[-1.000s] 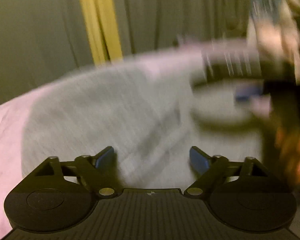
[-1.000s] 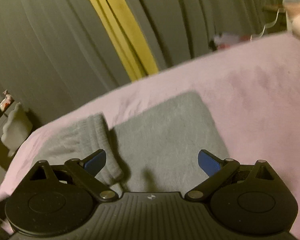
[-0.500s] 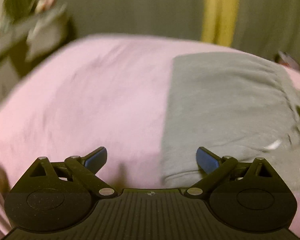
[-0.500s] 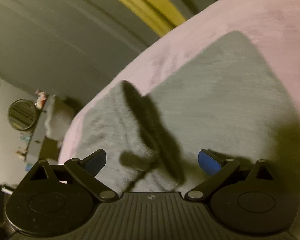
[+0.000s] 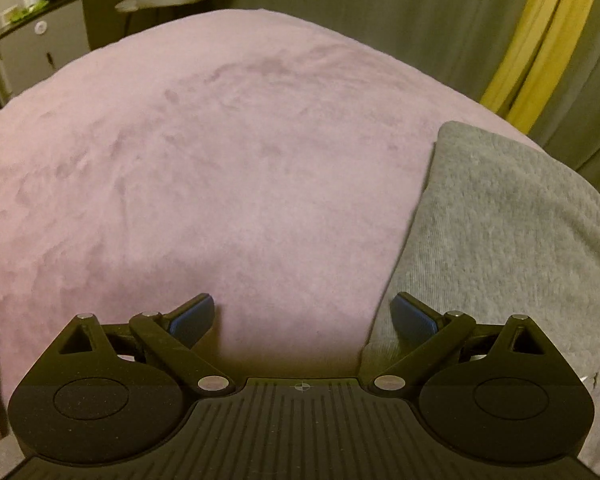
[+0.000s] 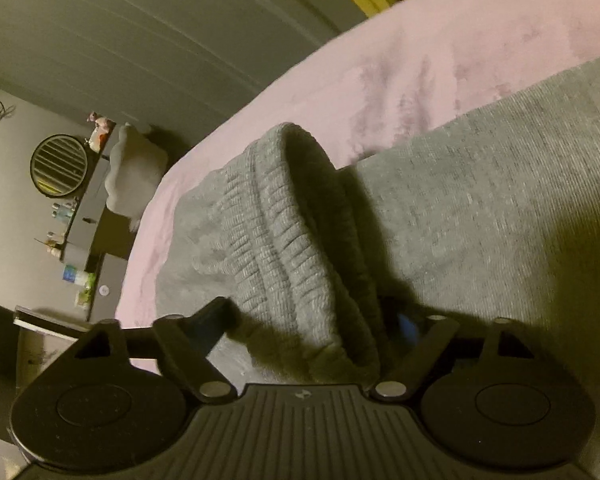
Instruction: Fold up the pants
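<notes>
Grey knit pants (image 5: 496,236) lie folded on a pink bed cover (image 5: 204,152), at the right of the left wrist view. My left gripper (image 5: 304,316) is open and empty, its right fingertip (image 5: 414,318) by the pants' left edge. In the right wrist view the pants (image 6: 480,208) fill the middle and right, and their ribbed waistband (image 6: 296,240) stands up between the wide-apart jaws of my right gripper (image 6: 312,328). The jaws are open around the band, not closed on it.
Grey curtains with a yellow strip (image 5: 540,40) hang behind the bed. A dresser (image 5: 40,44) with small items stands at far left. In the right wrist view a round mirror (image 6: 60,164) and a shelf of bottles (image 6: 76,272) are left of the bed.
My left gripper swung left, so the pants slid to the right of its view. My right gripper dropped close to the pants, and the waistband now sits between its jaws.
</notes>
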Tool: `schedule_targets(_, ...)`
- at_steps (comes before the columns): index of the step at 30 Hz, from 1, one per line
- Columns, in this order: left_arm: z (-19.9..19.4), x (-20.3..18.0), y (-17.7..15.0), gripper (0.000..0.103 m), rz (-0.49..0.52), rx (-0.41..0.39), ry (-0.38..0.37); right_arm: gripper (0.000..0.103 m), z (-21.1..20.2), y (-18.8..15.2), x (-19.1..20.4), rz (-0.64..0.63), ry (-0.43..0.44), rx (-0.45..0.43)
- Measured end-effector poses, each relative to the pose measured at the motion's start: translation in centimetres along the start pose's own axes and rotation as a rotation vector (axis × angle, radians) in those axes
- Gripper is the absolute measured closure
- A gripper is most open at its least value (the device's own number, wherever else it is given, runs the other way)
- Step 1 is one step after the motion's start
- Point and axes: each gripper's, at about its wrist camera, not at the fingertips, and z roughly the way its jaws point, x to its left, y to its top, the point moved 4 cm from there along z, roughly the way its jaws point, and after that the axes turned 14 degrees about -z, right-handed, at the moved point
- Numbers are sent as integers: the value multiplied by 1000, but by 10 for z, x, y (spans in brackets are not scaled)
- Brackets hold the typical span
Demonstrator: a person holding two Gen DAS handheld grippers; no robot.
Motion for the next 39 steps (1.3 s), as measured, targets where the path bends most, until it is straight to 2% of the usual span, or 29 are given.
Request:
schedule_targets(1, 0, 2, 0, 3, -7, 5, -6, 45, -3, 1, -1, 5, 12, 5)
schedule_targets(4, 2, 3, -1, 3, -26, 10, -13, 47, -7, -1, -4, 17, 67, 13)
schedule_targets(7, 4, 1, -1, 3, -25, 13, -13, 30, -3, -4, -5, 38, 74, 8)
schedule_targets(9, 3, 0, -2, 3, -21, 8, -12, 10, 3, -2, -4, 67, 105, -2)
schedule_targets(10, 4, 0, -2, 3, -21, 6, -11, 8, 7, -1, -1, 65, 109, -6)
schedule_targets(11, 3, 0, -2, 3, -23, 5, -11, 9, 9, -1, 3, 54, 96, -6)
schedule_targets(13, 6, 1, -1, 3, -32, 5, -8, 25, 10, -3, 16, -16, 31, -5)
schedule_targets(14, 6, 2, -1, 3, -37, 5, -7, 47, 8, -4, 19, -57, -16, 0)
schedule_targets(15, 5, 2, -1, 3, -41, 5, -8, 54, 3, -5, 22, -94, -45, 5)
schedule_targets(18, 4, 1, -1, 3, -41, 0, -14, 64, -16, -6, 30, -81, -7, -31)
schedule_targets(20, 3, 0, -2, 3, -35, -3, -28, 66, -30, -3, 46, -101, 4, -68)
schedule_targets(24, -4, 0, -2, 3, -34, -14, -122, 67, -50, 7, 85, -120, 64, -159)
schedule_targets(26, -8, 4, 0, 3, -59, -30, -139, 68, -58, 13, 99, -119, 85, -200)
schedule_targets(32, -9, 13, 2, 3, -141, 3, -173, 68, -99, 18, 106, -42, 132, -306)
schedule_targets(35, -12, 10, 2, 3, -116, -2, -178, 68, -122, 16, 99, -32, 114, -349)
schedule_targets(39, -15, 3, -1, 3, -55, -18, -176, 68, -143, 14, 82, -40, 27, -394)
